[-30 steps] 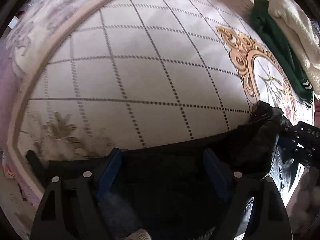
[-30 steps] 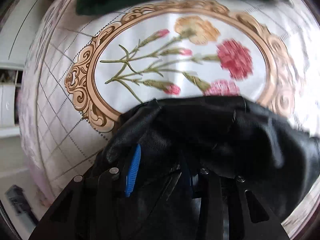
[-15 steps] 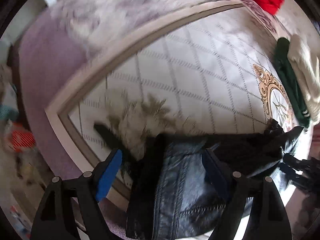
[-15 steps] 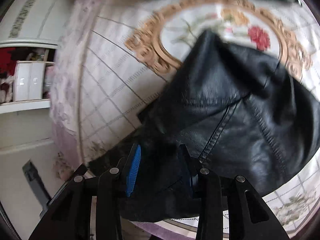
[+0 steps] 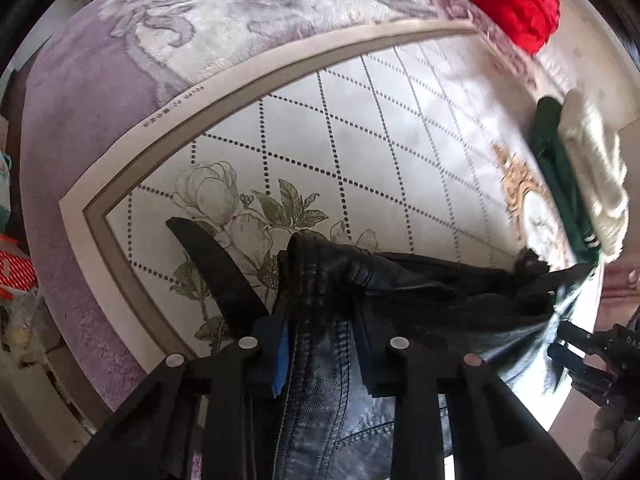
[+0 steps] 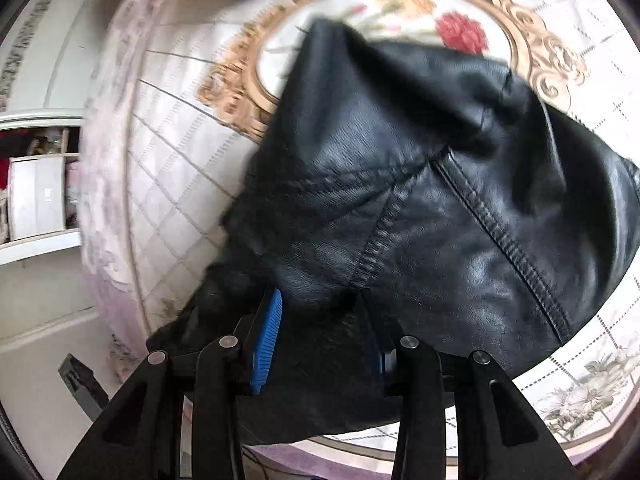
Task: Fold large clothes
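A black leather jacket (image 5: 420,288) hangs stretched between my two grippers above a patterned rug (image 5: 360,140). My left gripper (image 5: 320,328) is shut on a stitched edge of the jacket, which runs down between its fingers. My right gripper (image 6: 320,312) is shut on another part of the jacket (image 6: 420,184), whose body drapes out over the rug's flower medallion (image 6: 460,32). The right gripper also shows at the far right of the left wrist view (image 5: 588,356). A black strap (image 5: 212,264) of the jacket lies on the rug to the left.
A folded dark green garment (image 5: 560,176) and a cream one (image 5: 596,172) lie at the rug's far right. A red garment (image 5: 508,0) sits at the far edge. White shelving (image 6: 36,192) stands beyond the rug on the left of the right wrist view.
Both grippers have lifted and pulled back with the jacket. My left gripper has closed from wide open onto the jacket's edge. The jacket now hangs between them instead of lying flat.
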A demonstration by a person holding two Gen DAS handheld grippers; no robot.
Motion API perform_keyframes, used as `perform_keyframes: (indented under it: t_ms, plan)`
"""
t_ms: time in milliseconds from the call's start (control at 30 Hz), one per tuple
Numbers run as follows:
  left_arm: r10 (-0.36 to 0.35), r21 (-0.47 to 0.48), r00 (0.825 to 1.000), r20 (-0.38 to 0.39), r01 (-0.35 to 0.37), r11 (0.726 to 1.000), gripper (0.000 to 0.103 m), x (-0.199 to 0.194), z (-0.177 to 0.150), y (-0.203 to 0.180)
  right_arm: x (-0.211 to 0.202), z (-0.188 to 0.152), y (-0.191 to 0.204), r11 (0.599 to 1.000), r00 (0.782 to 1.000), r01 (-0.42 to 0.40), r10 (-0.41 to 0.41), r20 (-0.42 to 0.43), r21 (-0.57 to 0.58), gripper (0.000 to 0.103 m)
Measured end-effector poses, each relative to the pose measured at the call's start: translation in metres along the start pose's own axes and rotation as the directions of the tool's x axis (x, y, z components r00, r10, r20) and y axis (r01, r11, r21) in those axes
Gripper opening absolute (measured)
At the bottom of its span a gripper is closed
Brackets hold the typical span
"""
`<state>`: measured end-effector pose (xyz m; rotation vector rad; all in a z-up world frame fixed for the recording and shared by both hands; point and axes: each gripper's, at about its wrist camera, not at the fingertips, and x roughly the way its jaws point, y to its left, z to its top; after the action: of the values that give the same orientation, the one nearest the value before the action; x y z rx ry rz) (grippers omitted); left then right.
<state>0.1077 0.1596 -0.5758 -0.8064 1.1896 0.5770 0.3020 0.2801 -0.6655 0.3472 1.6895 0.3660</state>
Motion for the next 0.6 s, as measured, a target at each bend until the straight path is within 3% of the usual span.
perform_keyframes:
  t_ms: [100,200,267,333,467,600]
  plan:
    - [-0.031,-0.047,0.999,-0.035,0.03,0.998,0.024,0.008,0.003,0.014,0.003,-0.003,0.024,0.993,0.997,-0.069,0.067,-0.025,-0.092,0.041]
    - [-0.031,-0.041,0.998,-0.063,0.029,0.999,0.024,0.019,0.01,0.016,0.028,0.002,0.049,0.984,0.999,-0.026,0.018,-0.048,-0.174,0.041]
    - [-0.031,-0.013,0.997,-0.068,0.03,0.999,0.025,0.025,0.014,0.016,0.051,0.013,0.053,0.985,0.999,0.032,-0.038,-0.029,-0.169,0.041]
    - [-0.038,0.009,0.996,-0.086,0.039,0.999,0.028,0.03,0.017,0.019,0.077,0.024,0.045,0.994,0.999,0.041,-0.044,-0.028,-0.099,0.041]
    - [-0.083,-0.031,0.985,-0.154,0.079,0.996,0.038,0.018,0.025,0.028,0.068,0.017,0.06,0.987,0.994,0.101,-0.104,-0.018,-0.129,0.041]
    - [-0.161,-0.064,0.975,-0.151,0.153,0.986,0.041,-0.008,0.023,0.03,0.034,0.007,0.041,0.997,0.999,-0.026,0.024,-0.036,-0.069,0.042]
